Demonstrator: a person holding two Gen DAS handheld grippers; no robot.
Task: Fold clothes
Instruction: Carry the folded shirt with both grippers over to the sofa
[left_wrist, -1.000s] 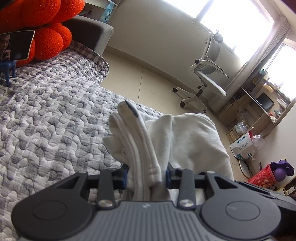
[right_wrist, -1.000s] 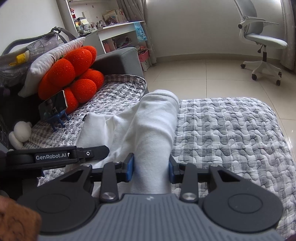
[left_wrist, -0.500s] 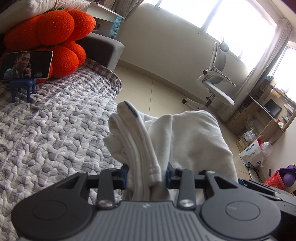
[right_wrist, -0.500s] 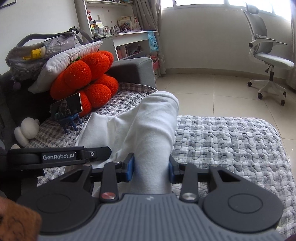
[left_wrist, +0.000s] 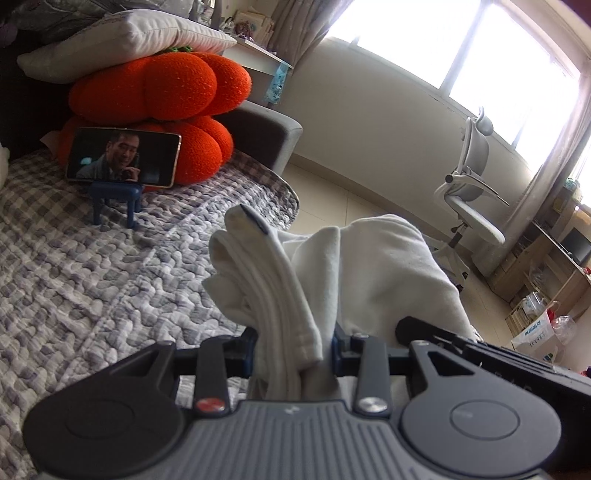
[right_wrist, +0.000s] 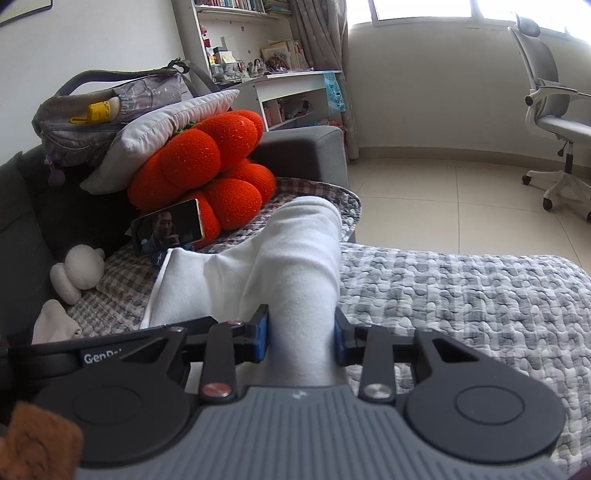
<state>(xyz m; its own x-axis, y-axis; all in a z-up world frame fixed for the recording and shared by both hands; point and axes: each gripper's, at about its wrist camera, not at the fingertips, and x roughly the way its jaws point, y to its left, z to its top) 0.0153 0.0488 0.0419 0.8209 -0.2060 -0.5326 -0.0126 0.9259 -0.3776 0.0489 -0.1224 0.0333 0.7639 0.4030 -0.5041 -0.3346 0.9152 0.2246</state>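
Since a second ago both wrist views have tilted up: the orange segmented plush cushion (left_wrist: 162, 99), the white pillow (left_wrist: 122, 37) on top of it and the phone on its small blue stand (left_wrist: 123, 157) now sit much fuller in the left view, and the shelving behind the sofa shows higher in the right view. The grip on the cloth looks unchanged.

The left claw (left_wrist: 293, 349) points forward and slightly upward, its blue-padded jaws clamped on a bunched, ribbed edge of the white fabric garment (left_wrist: 373, 273), which rises above the grey-and-white quilted bed cover (left_wrist: 92, 280). The right claw (right_wrist: 301, 338) is level with it, just to its right, jaws pressed against a thick rolled fold of the same garment (right_wrist: 295, 258); the cloth spans between the two claws, held off the cover.

On the black arm of the left tool, seen in the right view, white lettering reads "GenRo", the rest cut off. Print on the white bag (left_wrist: 535, 334) by the floor is too small to read.
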